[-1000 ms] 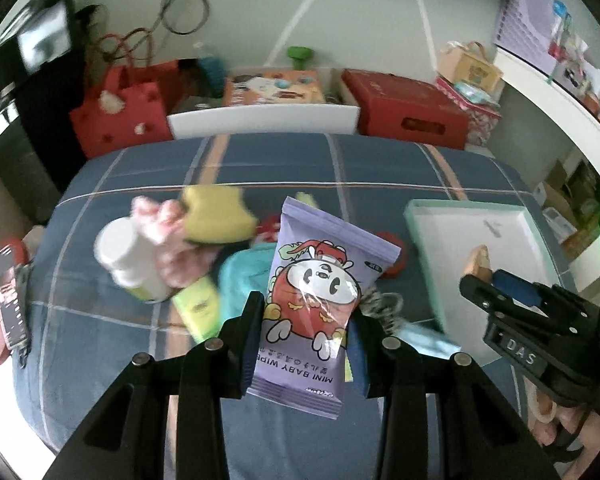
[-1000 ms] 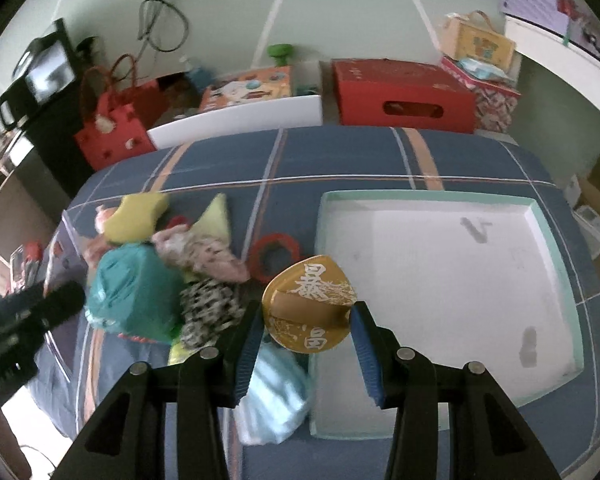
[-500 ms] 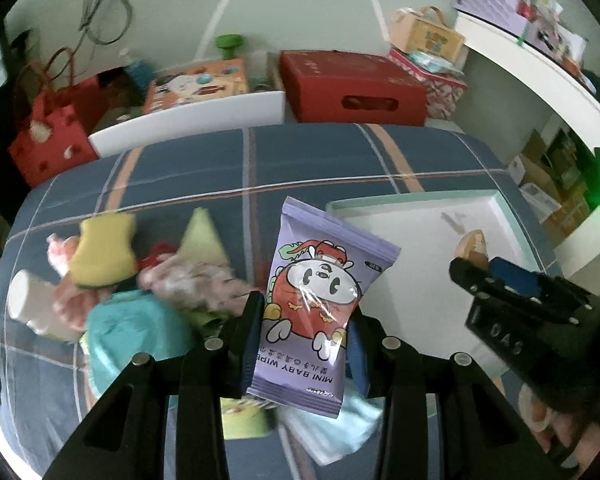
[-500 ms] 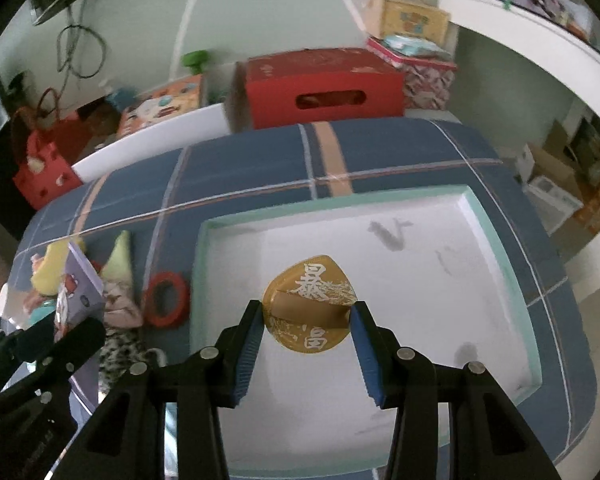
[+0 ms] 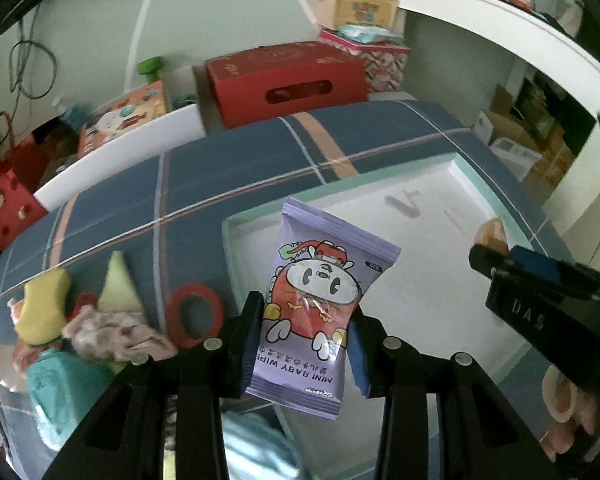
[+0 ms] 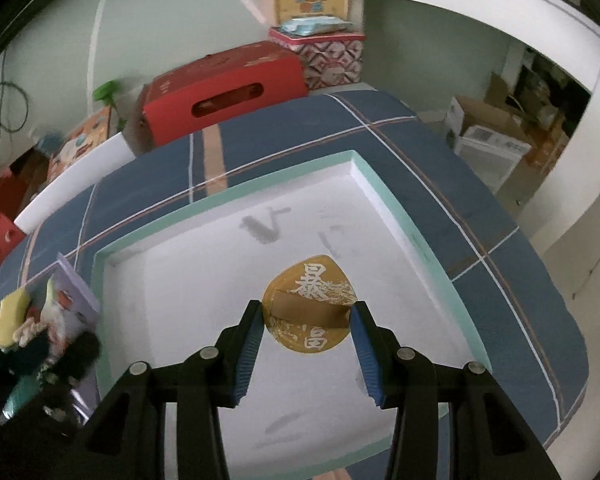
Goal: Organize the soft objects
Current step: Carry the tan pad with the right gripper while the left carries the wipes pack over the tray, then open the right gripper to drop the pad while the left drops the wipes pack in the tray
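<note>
Gripping a purple pack of baby wipes [image 5: 314, 308] between its blue pads, the left gripper [image 5: 306, 344] is held above the near left corner of a white tray [image 5: 432, 308] with a pale green rim. The pack is clamped at its lower half, its printed cartoon face turned toward the camera and its top leaning over the tray floor. In the right wrist view, the right gripper [image 6: 308, 340] is seen closed on a round golden cushion [image 6: 308, 308] with white characters, pinched at both sides and held over the middle of the tray [image 6: 204, 280]. The tray floor is bare apart from a few grey smudges.

The tray is laid on a blue checked cover [image 5: 228, 176]. Beside the tray's left edge a red ring [image 5: 194, 314] is seen flat on the cover, and further left a heap of soft things is gathered: a yellow piece [image 5: 46, 308], a pale green wedge [image 5: 118, 284], a crumpled pink cloth [image 5: 116, 332] and a teal bundle [image 5: 60, 392]. Behind the cover a red box [image 5: 288, 80] with an oval slot is set against the wall.
</note>
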Tool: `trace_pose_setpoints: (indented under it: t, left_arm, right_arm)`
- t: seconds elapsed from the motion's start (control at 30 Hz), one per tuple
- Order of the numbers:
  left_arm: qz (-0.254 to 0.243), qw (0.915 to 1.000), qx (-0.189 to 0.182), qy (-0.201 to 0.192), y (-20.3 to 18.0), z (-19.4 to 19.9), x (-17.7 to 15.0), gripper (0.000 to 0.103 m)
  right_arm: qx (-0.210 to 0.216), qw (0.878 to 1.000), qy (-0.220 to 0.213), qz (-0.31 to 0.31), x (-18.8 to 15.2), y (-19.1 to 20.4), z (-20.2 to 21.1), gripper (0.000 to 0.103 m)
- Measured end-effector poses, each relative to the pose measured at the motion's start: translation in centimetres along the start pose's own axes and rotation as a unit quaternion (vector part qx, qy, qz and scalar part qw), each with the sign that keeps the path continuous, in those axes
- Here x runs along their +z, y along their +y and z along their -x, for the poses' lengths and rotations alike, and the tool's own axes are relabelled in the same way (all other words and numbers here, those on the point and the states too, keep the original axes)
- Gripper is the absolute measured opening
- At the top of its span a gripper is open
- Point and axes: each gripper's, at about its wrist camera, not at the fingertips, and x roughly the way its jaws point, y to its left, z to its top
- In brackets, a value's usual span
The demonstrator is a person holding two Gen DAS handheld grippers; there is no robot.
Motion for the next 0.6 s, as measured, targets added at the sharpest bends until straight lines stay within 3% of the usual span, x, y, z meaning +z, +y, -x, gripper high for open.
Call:
trace_pose_setpoints:
  t: [0.17, 0.47, 0.6]
  left_arm:
    - [-0.003, 0.9999, -0.01, 0.01, -0.5, -1.8, -0.9, 0.041]
    - [0.0, 0.9996, -0.026, -0.014, -0.2, -1.7, -0.9, 0.042]
    - [0.006, 0.9992, -0.037, -0.017, 0.0, -1.4, -0.9, 0.048]
  right_arm:
    - [0.002, 1.0, 0.012, -0.001, -0.4, 0.1, -0.8, 0.048]
    - [-0.003, 1.0, -0.002, 0.012, -0.4, 1.0, -0.1, 0.048]
    - [-0.004, 1.0, -0.009, 0.018, -0.3, 1.3, 0.4, 0.048]
